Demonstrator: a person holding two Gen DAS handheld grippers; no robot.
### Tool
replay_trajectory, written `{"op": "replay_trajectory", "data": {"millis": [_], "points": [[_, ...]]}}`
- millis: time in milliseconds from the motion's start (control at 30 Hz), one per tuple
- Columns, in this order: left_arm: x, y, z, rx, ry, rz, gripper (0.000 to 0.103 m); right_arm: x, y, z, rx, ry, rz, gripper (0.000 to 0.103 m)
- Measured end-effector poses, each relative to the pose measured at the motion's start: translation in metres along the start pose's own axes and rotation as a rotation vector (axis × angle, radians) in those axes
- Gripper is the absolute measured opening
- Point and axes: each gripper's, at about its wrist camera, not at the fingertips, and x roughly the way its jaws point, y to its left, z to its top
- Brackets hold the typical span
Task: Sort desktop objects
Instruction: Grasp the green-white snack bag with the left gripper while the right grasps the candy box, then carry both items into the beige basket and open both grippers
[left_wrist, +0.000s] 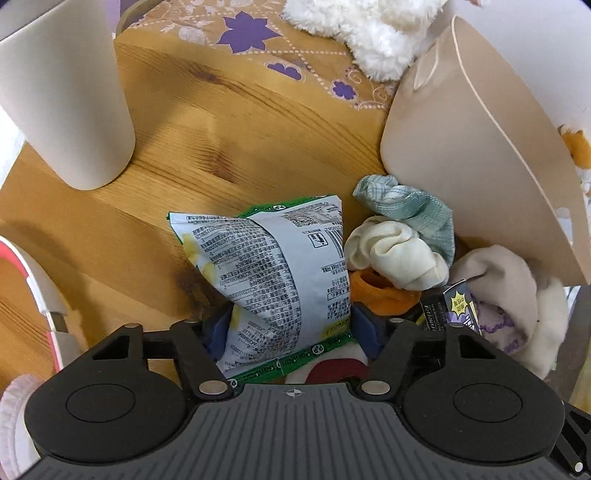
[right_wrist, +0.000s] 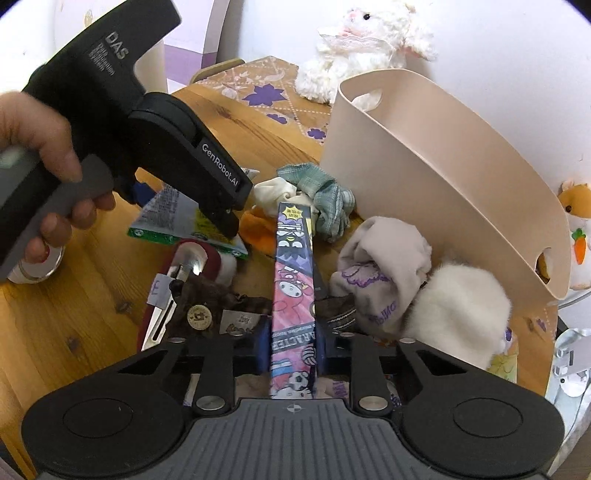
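Left gripper (left_wrist: 288, 328): blue pads closed in on the lower part of a snack bag (left_wrist: 273, 273), which stands up between them, printed back toward the camera.
Right gripper (right_wrist: 291, 347): jaws narrowed tight on a long cartoon-printed box (right_wrist: 293, 295), held edge-up and pointing to 12 o'clock.
Beside the snack bag: at 2 o'clock of it, a cream cloth bundle (left_wrist: 395, 254) touching a green checked cloth (left_wrist: 406, 206); an orange soft piece (left_wrist: 380, 291) lies just under them.
Beside the box: at 3 o'clock a pale sock with purple print (right_wrist: 380, 273) and a white furry thing (right_wrist: 461, 306); at 9 o'clock a dark brown pouch with a button (right_wrist: 207, 302) and a metal clip (right_wrist: 170, 295).
Beige bin (right_wrist: 443, 177): at 1 o'clock of both grippers, near the pile; its inside is hidden, so I cannot tell what it holds.
White cylinder container (left_wrist: 66, 103): at 10 o'clock in the left view, well apart from the pile.
Wooden desk (left_wrist: 147, 206): bare at the left, cluttered at the right.
Progress: early, I'd judge; two items are gripped, none visibly sorted, and most of the pile waits on the desk.
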Motion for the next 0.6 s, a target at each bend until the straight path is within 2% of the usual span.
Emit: {"op": "replay_trajectory", "data": {"millis": [233, 433, 600], "points": [[-0.017, -0.002, -0.003, 0.037, -0.055, 0.023, 0.060, -0.015, -0.013, -0.002, 0.028, -0.042, -0.004, 0.021], [-0.043, -0.008, -0.004, 0.055, -0.092, -0.009, 0.059, -0.033, -0.033, 0.007, 0.054, -0.084, -0.027, 0.021], [-0.066, -0.014, 0.002, 0.063, -0.135, -0.046, 0.059, -0.046, -0.050, 0.016, 0.044, -0.128, -0.087, 0.021]]}}
